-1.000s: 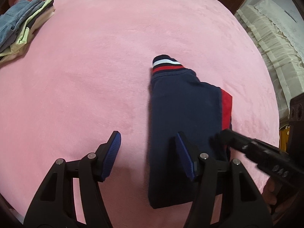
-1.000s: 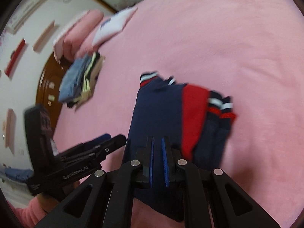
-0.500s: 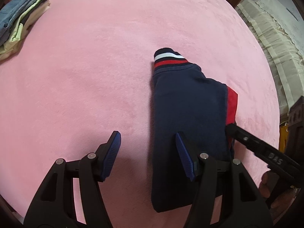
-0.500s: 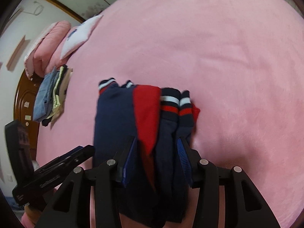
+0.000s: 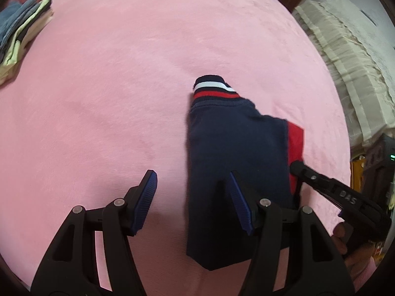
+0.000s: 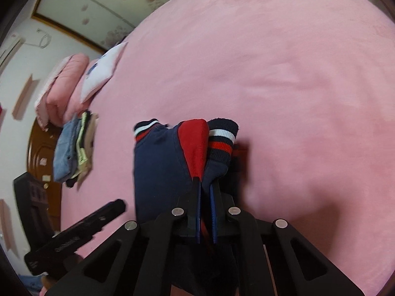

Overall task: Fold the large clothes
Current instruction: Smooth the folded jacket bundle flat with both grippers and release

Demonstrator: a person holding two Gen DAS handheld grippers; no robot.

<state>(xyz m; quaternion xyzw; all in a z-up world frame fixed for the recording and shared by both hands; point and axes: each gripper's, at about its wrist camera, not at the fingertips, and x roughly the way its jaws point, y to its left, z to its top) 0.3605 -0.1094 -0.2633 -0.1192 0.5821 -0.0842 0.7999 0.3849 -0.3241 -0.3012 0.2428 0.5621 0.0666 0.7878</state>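
Note:
A folded navy garment [image 5: 234,162] with red panels and striped cuffs lies on the pink bed cover [image 5: 111,86]. My left gripper [image 5: 191,181] is open and empty; its right finger is over the garment's near left part, its left finger over bare cover. My right gripper [image 6: 206,185] is shut on the garment's right edge [image 6: 197,145], pinching red and navy layers by the striped cuff [image 6: 221,135]. The right gripper also shows at the right edge of the left wrist view [image 5: 296,166].
A stack of folded clothes [image 6: 74,148] sits at the far left of the bed, with pink and white pillows [image 6: 81,83] behind it. A cream bedspread [image 5: 345,49] lies off the bed's right side. A dark wooden door [image 6: 42,153] stands beyond.
My right gripper opened around the garment's right edge, then closed on it and lifted the layers slightly. My left gripper stayed open, drifting little.

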